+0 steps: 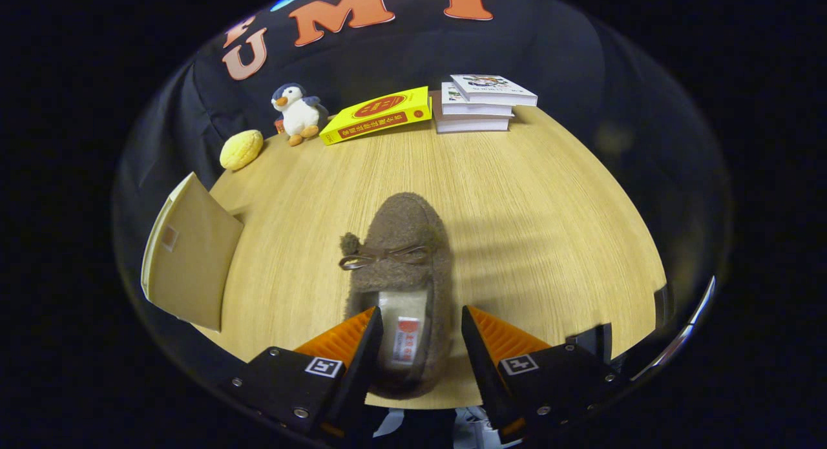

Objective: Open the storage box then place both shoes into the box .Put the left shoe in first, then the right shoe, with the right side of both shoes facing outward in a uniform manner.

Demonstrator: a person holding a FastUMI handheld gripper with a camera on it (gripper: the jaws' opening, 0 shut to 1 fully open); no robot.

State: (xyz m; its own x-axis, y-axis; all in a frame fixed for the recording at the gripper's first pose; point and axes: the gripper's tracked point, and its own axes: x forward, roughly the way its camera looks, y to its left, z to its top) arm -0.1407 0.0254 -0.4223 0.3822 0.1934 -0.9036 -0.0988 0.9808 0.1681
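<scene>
gripper (420,323) wide open, fingers straddling the heel end of a brown fuzzy shoe (400,268), not clearly pressing it. shoe lies at frame center on the wood table (549,197), toe pointing away, bow on top. tan box (190,255) at left of frame, standing at the table edge. upper frame: yellow round thing (241,149), penguin toy (297,113), yellow book (378,115), stacked books (481,103).

Overhead light brightens the wooden table (530,197), and the slipper (404,255) casts soft shadows beyond the right finger. Fisheye bending curves the table's far rim; focus stays sharp throughout.
</scene>
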